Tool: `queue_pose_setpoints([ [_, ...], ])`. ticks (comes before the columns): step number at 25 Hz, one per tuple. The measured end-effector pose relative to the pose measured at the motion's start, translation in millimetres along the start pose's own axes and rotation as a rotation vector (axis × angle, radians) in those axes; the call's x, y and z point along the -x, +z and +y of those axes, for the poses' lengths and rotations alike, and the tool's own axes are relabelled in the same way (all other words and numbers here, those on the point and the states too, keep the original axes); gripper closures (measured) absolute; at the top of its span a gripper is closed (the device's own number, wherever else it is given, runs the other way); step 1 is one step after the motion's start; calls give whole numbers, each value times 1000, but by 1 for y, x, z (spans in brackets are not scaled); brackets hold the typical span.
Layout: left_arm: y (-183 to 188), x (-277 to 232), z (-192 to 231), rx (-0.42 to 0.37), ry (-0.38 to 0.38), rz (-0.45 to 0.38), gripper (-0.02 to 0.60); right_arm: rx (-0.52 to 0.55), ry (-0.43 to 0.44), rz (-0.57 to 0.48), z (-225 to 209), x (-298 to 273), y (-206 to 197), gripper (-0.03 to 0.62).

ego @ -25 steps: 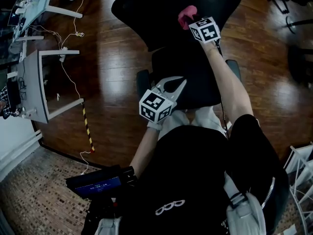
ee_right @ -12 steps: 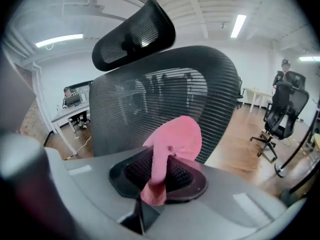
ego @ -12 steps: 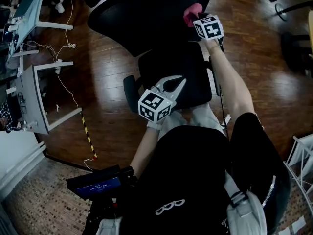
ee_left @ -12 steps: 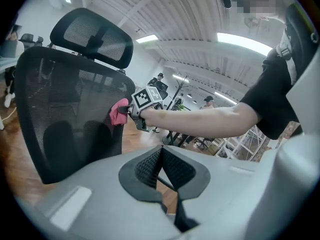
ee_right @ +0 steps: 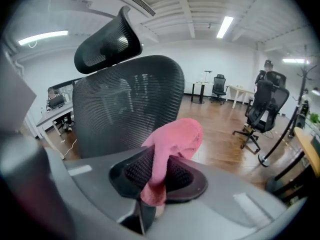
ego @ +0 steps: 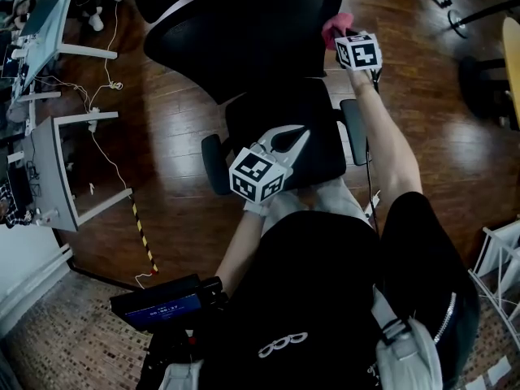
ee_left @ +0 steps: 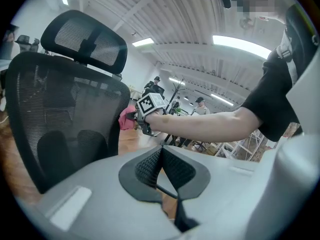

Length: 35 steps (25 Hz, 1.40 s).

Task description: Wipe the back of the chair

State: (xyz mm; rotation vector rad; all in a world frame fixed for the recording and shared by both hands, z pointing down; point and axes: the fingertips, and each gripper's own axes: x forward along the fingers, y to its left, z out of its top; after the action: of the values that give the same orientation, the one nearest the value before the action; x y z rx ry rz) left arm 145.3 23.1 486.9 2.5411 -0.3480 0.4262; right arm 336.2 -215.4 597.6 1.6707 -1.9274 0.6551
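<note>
A black mesh office chair shows from above, its backrest [ego: 244, 31] beyond the seat [ego: 284, 124]. My right gripper [ego: 341, 32] is shut on a pink cloth [ego: 335, 24] at the backrest's right edge. In the right gripper view the pink cloth [ee_right: 175, 139] sticks out of my right gripper [ee_right: 157, 171], in front of the mesh backrest [ee_right: 125, 104] and headrest [ee_right: 107, 41]. My left gripper [ego: 286, 139] hovers over the seat, shut and empty. The left gripper view shows my left gripper [ee_left: 161, 151], the backrest [ee_left: 65, 109] and the pink cloth [ee_left: 126, 119].
White desks [ego: 57, 153] stand at the left with cables on the wooden floor and a yellow-black strip [ego: 143, 227]. Another chair's base [ego: 487, 80] is at the right, a white rack [ego: 497, 258] at lower right. Other chairs [ee_right: 265, 109] and people [ee_left: 156, 84] stand farther off.
The right gripper with the pink cloth has slid rightward to the backrest's right edge. The chair has swung so its backrest lies further left. The left gripper has stayed put.
</note>
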Motion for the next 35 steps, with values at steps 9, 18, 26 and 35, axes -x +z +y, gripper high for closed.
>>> queue_pose_setpoints([
  [9, 8, 21, 14, 2, -5, -39, 592, 1, -124, -45, -23, 16, 39, 549],
  [18, 16, 70, 41, 17, 55, -90, 592, 149, 23, -37, 106, -29, 80, 549],
  [26, 3, 130, 73, 67, 129, -145, 592, 233, 93, -36, 205, -54, 97, 549],
  [35, 1, 188, 112, 100, 160, -188, 592, 338, 190, -32, 324, -82, 116, 549],
])
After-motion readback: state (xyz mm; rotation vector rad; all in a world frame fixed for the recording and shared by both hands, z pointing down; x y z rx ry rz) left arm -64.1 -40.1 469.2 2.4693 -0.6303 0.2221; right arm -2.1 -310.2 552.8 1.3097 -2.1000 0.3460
